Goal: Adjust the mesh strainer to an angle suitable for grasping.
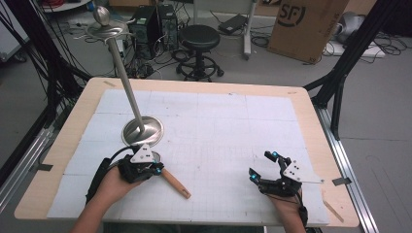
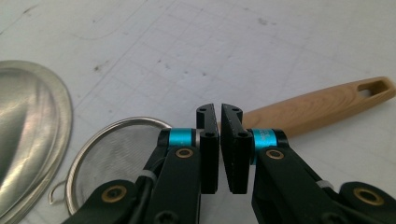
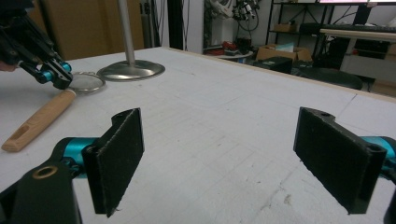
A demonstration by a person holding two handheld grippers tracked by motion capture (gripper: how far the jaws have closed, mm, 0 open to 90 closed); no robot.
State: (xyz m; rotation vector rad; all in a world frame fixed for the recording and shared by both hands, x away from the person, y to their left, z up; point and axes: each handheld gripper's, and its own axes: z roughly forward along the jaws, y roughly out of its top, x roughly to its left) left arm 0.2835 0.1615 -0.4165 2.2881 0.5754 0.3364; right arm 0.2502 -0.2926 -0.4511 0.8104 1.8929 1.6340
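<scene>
A small mesh strainer (image 2: pixel 112 158) w/ a wooden handle (image 2: pixel 322 105) is lying flat on the desk (image 1: pixel 233 126), just beside the round base of a tall metal stand (image 1: pixel 142 130). The left gripper (image 2: pixel 219 140) is being held right over the junction of handle and mesh ring, jaws nearly pressed together w/ only a slit between; nothing is seen clamped in them. The right gripper (image 3: pixel 233 158) is being held low over bare desk, well apart from the strainer, jaws spread wide, empty.

Handling, as judged: the strainer is probably light; the mesh is thin and easily dented, the wire rim and small hook are slippery. The handle is stiff, tapered, w/ a hanging slot at its far end, so it's best taken mid-handle, across the width.

The desk is being covered by a white gridded mat, a bit scuffed and specked, wood edge around it. Beyond it: a black stool (image 1: pixel 199 39), a cardboard box (image 1: pixel 306 24), cables, computer cases on a grey floor.
</scene>
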